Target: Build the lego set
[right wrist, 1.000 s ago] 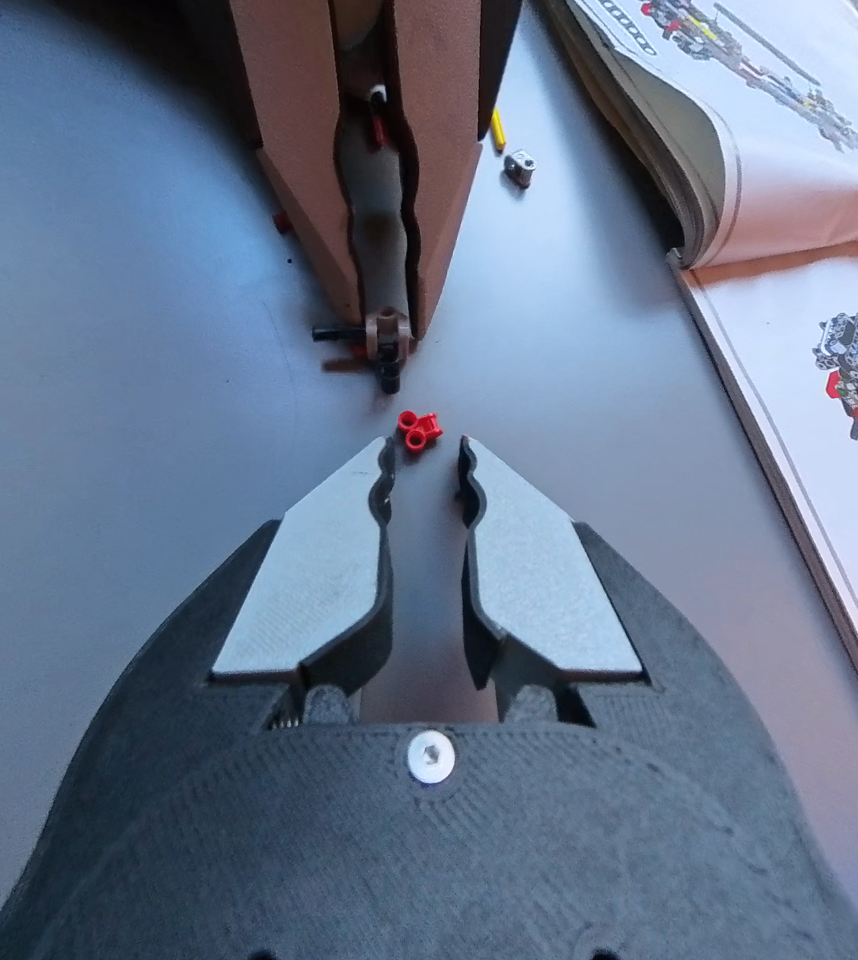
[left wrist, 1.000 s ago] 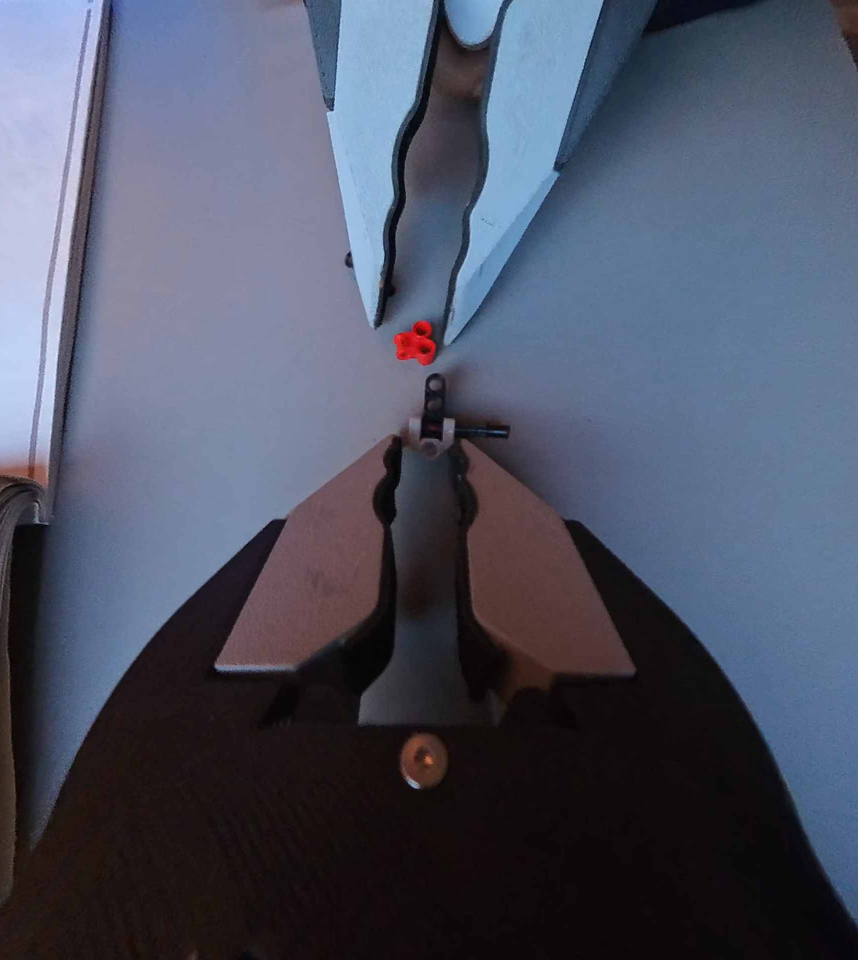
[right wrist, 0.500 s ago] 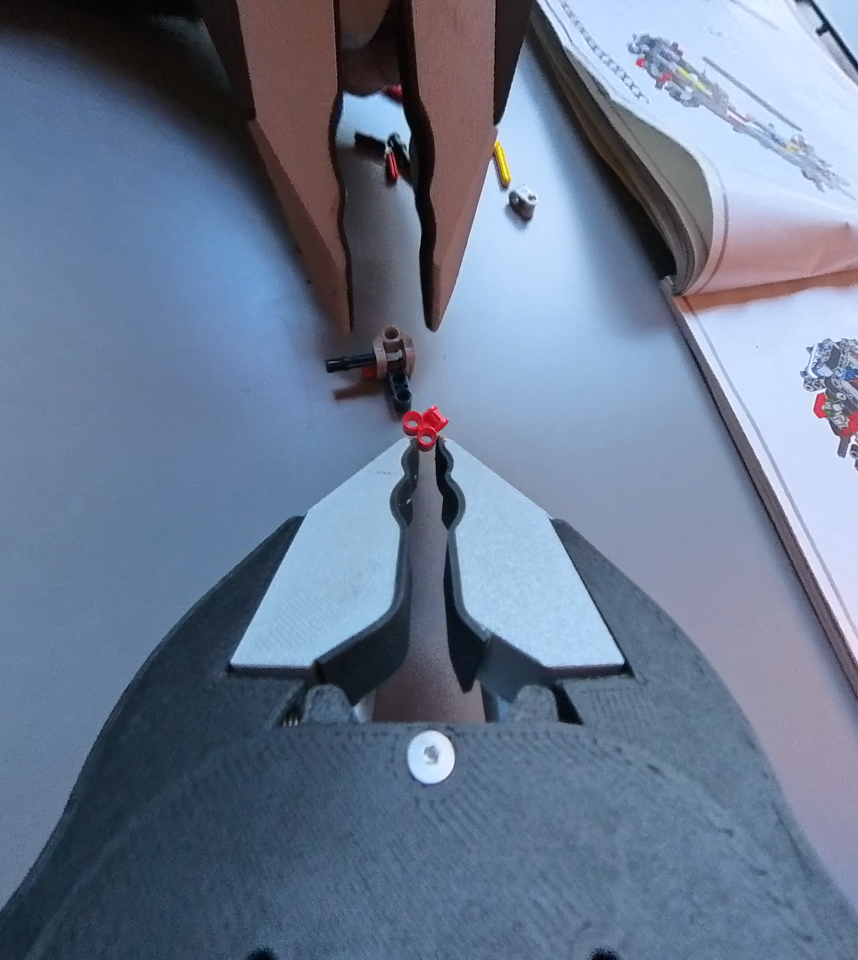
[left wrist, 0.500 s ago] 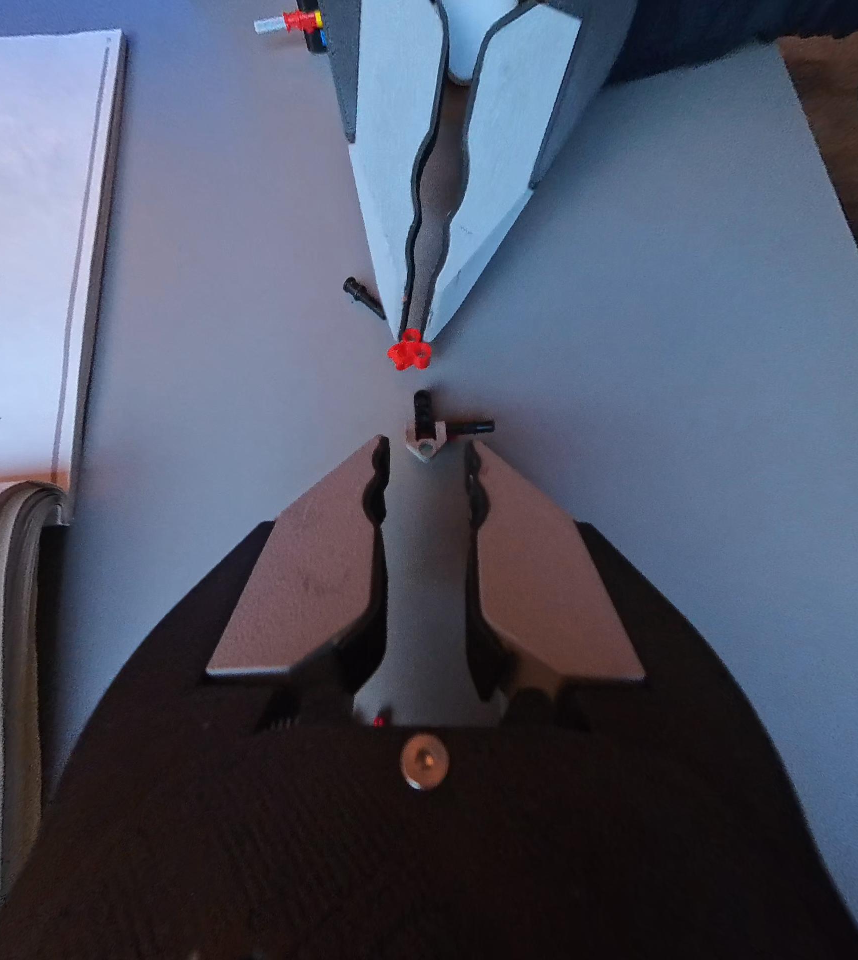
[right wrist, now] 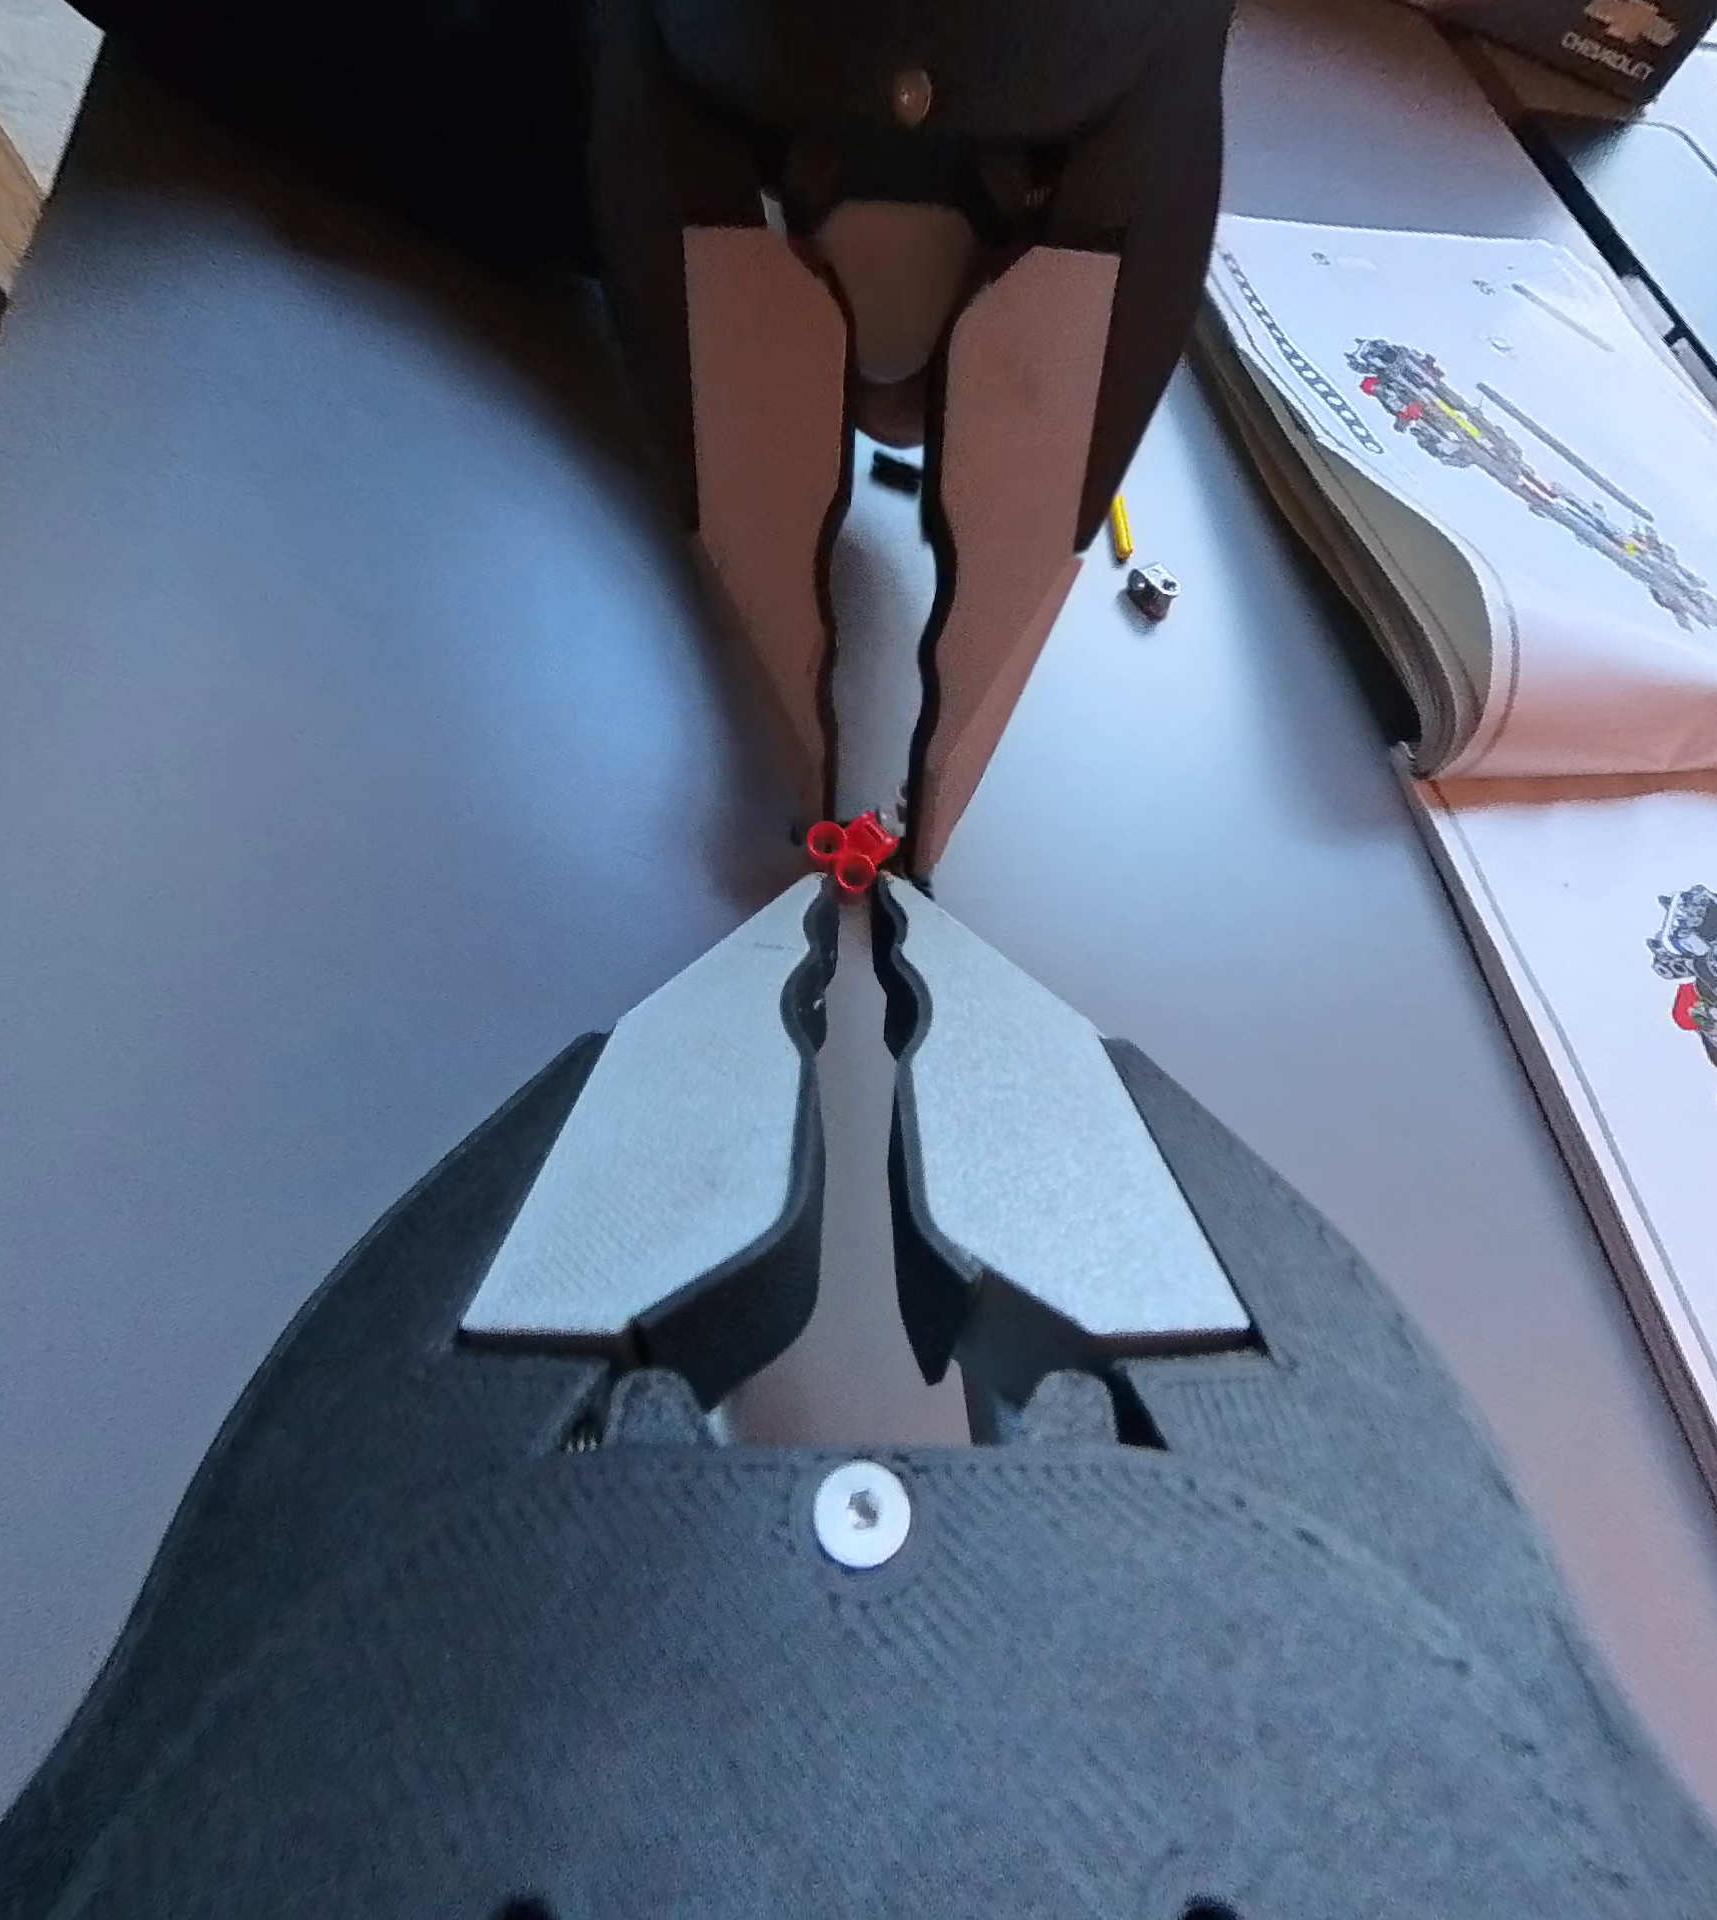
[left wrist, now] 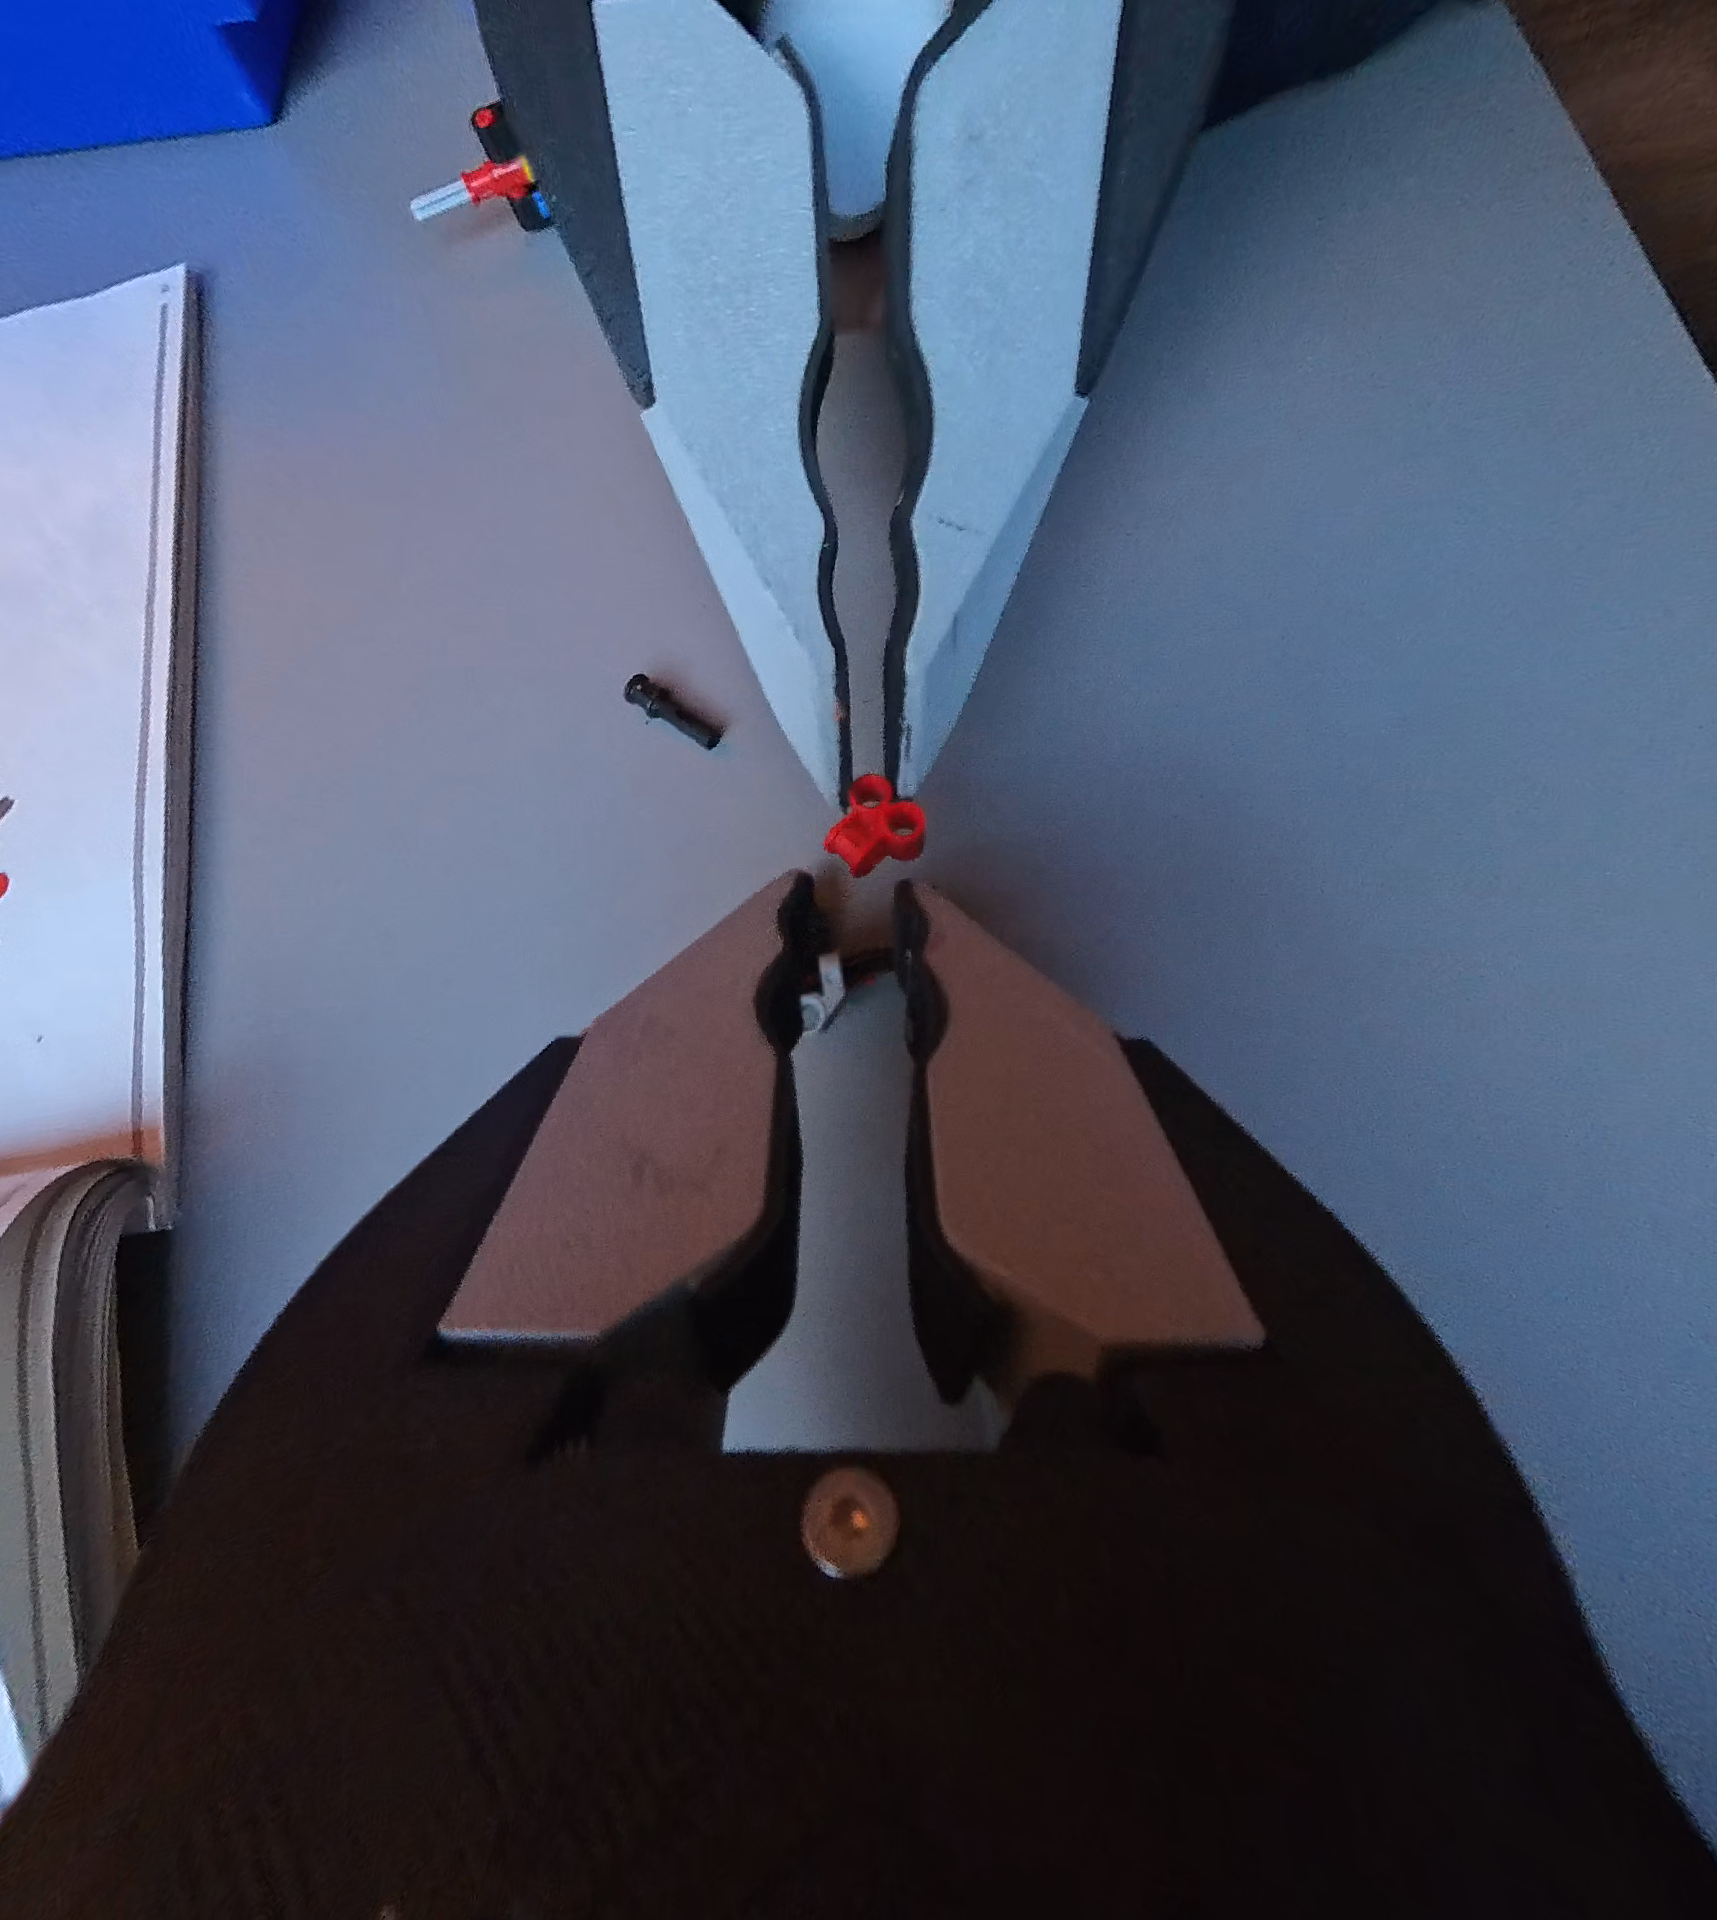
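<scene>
RIGHT: our right hand-held gripper (right wrist: 856,902) pinches a red connector (right wrist: 852,844) at its tips | LEFT: our left hand-held gripper (left wrist: 852,904), tip to tip with it, clamps a small grey-and-black piece (left wrist: 823,1000) | AROUND: black pin (left wrist: 672,713) on the worktop (left wrist: 1353,727), open booklet (right wrist: 1560,499) along its edge

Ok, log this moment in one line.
right tongs: shut on red piece | left tongs: around grey-black piece, grip unclear | table

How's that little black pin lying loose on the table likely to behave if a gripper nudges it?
The black pin looks round-bodied, so it would probably roll sideways on the smooth grey table. It seems tiny, hard plastic, likely stiff and very light, so a nudge could skid it. Its collar at one end may curve the roll.
</scene>
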Tool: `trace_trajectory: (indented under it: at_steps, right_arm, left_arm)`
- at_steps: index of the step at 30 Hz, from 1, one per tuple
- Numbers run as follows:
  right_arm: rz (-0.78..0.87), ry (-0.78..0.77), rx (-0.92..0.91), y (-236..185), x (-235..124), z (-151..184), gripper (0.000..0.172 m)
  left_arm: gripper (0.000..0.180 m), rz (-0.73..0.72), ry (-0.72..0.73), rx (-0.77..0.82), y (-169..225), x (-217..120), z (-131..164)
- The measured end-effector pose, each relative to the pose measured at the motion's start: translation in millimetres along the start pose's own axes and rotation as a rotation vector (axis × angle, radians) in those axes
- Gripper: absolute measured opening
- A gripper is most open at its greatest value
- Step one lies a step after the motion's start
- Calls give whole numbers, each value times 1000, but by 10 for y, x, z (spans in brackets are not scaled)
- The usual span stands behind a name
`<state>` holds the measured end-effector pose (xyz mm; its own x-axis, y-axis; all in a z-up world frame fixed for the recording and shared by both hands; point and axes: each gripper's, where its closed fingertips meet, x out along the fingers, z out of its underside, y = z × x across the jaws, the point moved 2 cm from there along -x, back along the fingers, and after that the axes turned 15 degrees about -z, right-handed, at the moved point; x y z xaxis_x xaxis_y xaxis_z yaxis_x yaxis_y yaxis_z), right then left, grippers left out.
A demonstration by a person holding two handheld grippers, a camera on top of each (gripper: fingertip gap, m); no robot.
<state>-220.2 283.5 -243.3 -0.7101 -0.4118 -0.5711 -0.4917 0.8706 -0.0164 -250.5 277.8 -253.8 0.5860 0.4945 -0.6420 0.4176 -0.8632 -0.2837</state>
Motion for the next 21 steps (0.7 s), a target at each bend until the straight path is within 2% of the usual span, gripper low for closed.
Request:
trace_trajectory:
  at_steps: [21]
  right_arm:
    - [-105, -41, -39, -161, 100, 53, 3]
  left_arm:
    - [9, 111, 49, 61, 198, -68, -26]
